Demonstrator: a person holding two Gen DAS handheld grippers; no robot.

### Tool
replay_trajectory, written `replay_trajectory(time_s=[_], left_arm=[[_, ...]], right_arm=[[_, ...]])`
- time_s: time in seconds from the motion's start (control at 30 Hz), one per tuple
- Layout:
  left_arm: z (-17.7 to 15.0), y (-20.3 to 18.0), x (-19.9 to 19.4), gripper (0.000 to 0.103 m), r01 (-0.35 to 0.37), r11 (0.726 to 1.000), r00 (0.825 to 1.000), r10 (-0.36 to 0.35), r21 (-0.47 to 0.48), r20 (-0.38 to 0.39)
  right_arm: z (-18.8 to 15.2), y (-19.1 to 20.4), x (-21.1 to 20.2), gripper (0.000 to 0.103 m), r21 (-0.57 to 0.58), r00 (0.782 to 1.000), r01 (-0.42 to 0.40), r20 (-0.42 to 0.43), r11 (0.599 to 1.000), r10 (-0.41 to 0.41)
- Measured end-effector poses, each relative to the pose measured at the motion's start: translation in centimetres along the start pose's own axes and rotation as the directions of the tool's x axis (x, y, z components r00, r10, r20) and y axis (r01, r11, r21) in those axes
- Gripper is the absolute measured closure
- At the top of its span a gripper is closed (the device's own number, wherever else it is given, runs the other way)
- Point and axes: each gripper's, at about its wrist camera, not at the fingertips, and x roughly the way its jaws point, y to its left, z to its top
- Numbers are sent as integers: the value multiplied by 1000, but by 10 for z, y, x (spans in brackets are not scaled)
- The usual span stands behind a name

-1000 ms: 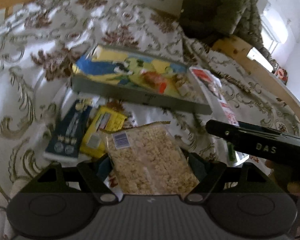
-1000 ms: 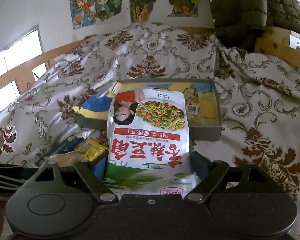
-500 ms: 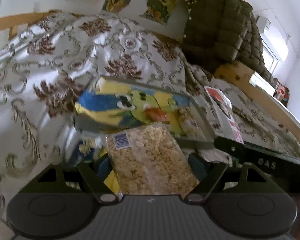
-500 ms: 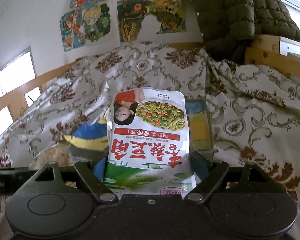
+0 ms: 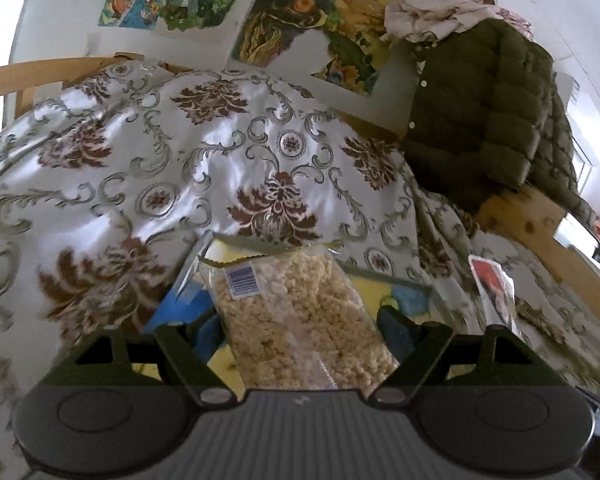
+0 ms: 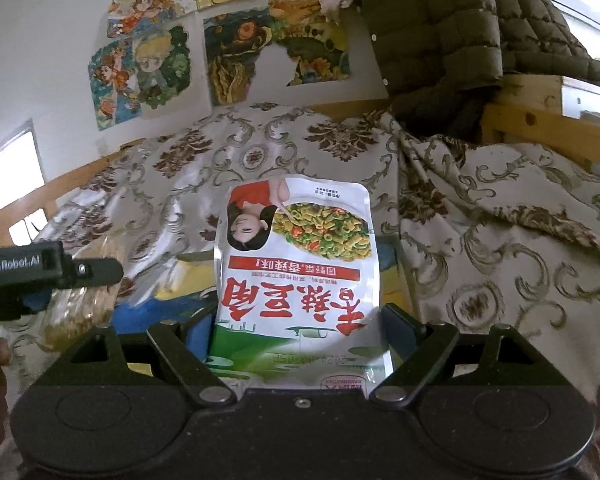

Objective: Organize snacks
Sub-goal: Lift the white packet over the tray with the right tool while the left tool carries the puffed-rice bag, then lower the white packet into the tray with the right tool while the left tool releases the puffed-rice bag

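My left gripper (image 5: 300, 332) is shut on a clear bag of pale puffed snack (image 5: 300, 316) and holds it over the shallow tray with a yellow and blue picture (image 5: 408, 292). My right gripper (image 6: 296, 328) is shut on a white pouch with red characters and a pasta photo (image 6: 296, 264), held above the same tray (image 6: 188, 276). The pouch shows edge-on at the right of the left wrist view (image 5: 494, 288). The left gripper's body (image 6: 40, 268) and its snack bag (image 6: 80, 308) show at the left of the right wrist view.
A white bedspread with brown floral pattern (image 5: 220, 160) covers the bed. A green puffer jacket (image 5: 484, 112) hangs over the wooden bed rail (image 5: 532, 232) at the right. Posters (image 6: 260, 52) cover the wall behind.
Both grippers have lifted and moved forward over the tray with their packs. The loose snacks on the bedspread by the tray have dropped out of view.
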Motion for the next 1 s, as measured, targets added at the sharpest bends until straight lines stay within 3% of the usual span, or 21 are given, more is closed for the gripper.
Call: replay_trajectory(time_s=[0.2, 0.43, 1.0], left_arm=[[2, 2, 56, 19, -22, 999, 999, 21, -28, -38], [-10, 4, 95, 19, -51, 999, 993, 48, -20, -110], [-18, 6, 111, 19, -76, 997, 984, 72, -23, -162]], right_arm=[[-2, -5, 50, 17, -27, 999, 5, -44, 1000, -6], [-17, -9, 79, 17, -35, 995, 24, -101, 999, -27], [-25, -6, 91, 13, -73, 987, 56, -145, 996, -66]])
